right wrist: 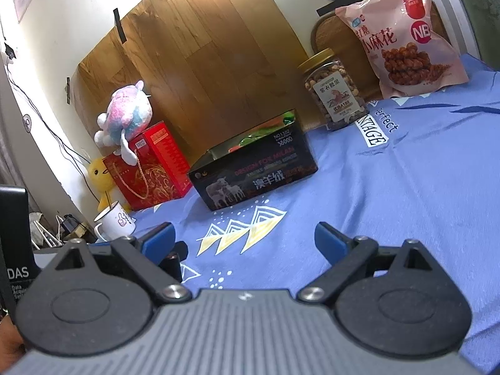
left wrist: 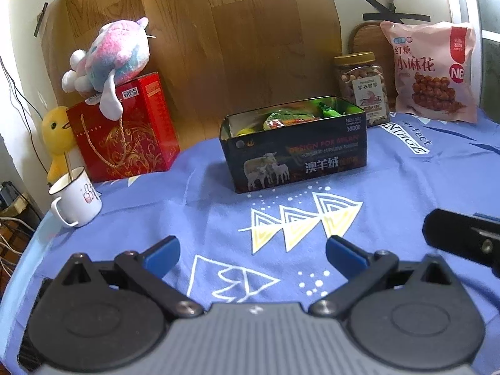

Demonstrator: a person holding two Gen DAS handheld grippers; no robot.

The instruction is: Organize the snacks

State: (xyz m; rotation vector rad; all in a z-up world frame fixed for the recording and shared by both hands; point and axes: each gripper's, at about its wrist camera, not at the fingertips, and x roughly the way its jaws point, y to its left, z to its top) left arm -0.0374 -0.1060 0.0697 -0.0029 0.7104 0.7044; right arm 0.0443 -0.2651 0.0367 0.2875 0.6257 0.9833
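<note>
A black open box printed with sheep stands on the blue cloth, with green and red snack packets inside it. Behind it to the right are a clear jar of nuts with a gold lid and a pink snack bag leaning upright. My left gripper hovers low over the cloth in front of the box, open and empty. My right gripper is also open with nothing between its blue pads. Part of the right gripper shows at the left wrist view's right edge.
A red gift box with a pastel plush on top stands at the left, a yellow duck toy beside it. A white mug holding a stick sits near the table's left edge. A wood-pattern board covers the wall behind.
</note>
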